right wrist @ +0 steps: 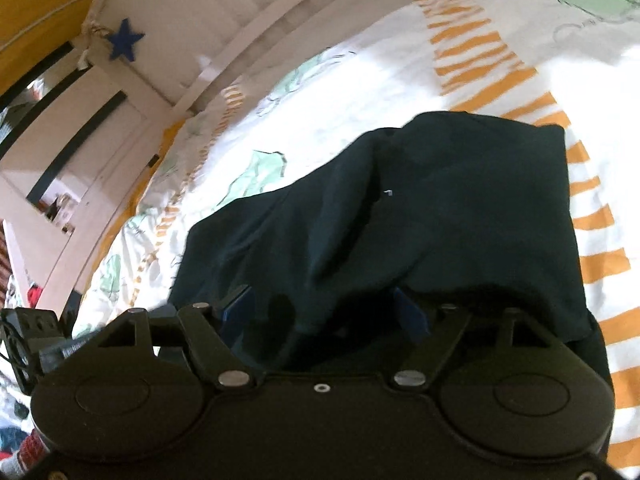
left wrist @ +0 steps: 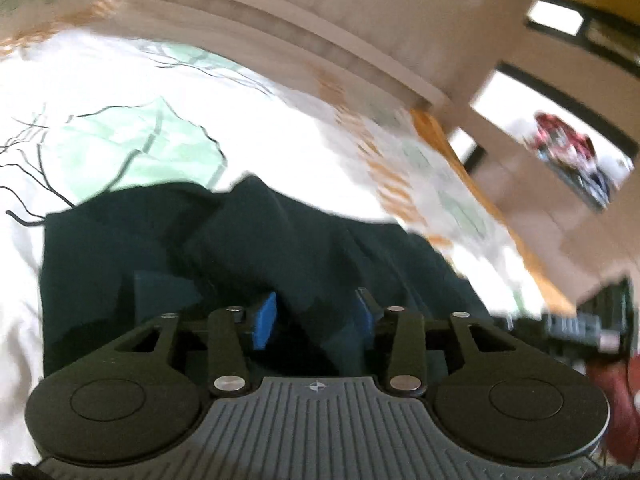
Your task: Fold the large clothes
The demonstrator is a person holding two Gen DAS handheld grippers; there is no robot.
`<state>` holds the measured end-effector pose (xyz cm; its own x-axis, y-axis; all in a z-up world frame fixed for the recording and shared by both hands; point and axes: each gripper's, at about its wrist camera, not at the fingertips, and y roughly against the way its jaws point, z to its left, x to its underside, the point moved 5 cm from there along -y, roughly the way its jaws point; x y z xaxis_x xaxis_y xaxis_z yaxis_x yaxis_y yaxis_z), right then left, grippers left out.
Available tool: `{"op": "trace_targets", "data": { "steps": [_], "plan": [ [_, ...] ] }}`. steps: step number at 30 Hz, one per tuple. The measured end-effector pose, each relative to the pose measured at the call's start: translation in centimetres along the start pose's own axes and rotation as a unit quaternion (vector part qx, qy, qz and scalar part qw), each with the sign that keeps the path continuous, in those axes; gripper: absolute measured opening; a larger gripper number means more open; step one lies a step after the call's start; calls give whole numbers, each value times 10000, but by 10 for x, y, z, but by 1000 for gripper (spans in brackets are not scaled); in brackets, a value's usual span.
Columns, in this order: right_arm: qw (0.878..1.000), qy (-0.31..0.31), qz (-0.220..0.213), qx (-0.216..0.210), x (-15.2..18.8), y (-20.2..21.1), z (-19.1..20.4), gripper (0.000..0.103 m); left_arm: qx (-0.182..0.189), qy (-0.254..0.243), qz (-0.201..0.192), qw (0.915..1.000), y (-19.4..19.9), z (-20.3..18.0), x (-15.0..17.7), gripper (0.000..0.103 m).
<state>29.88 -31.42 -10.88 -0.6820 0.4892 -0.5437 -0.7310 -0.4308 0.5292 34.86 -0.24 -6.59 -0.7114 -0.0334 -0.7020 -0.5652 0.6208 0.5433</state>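
Both claws, the left claw and the right claw, are standing open over a dark garment that is lying rumpled on the bed, its folds bunching between their blue pads.

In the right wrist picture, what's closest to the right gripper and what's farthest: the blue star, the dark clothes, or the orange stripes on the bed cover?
1. Dark clothes: right at the right gripper, bunched between its fingers.
2. Orange stripes: on the bed cover, beyond the clothes.
3. Blue star: upper left, past the bed's edge.
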Motion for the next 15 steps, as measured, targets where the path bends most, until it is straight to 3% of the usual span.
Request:
{"op": "trace_targets", "data": {
  "steps": [4, 8, 10, 11, 12, 13, 15],
  "plan": [
    [9999, -144, -34, -25, -6, -8, 1, 80, 57, 317, 63, 9995, -8, 9, -4, 42],
    [9995, -300, -30, -99, -9, -15, -1, 80, 163, 245, 499, 9983, -16, 7, 19, 42],
    [9991, -427, -14, -71, -9, -18, -4, 80, 142, 275, 496, 9983, -16, 8, 19, 42],
    [9990, -446, 0, -7, -10, -21, -5, 69, 79, 270, 394, 9988, -14, 9, 13, 42],
    [9993, -352, 3, 112, -11, -23, -4, 42, 0, 239, 238, 9994, -11, 10, 6, 42],
    [9996, -119, -35, 273, -14, -22, -1, 27, -84, 200, 31, 9998, -6, 11, -2, 42],
    [9977, 503, -221, 401, -21, -17, 14, 25, -198, 198, -332, 9991, 4, 16, -19, 46]
  ]
}}
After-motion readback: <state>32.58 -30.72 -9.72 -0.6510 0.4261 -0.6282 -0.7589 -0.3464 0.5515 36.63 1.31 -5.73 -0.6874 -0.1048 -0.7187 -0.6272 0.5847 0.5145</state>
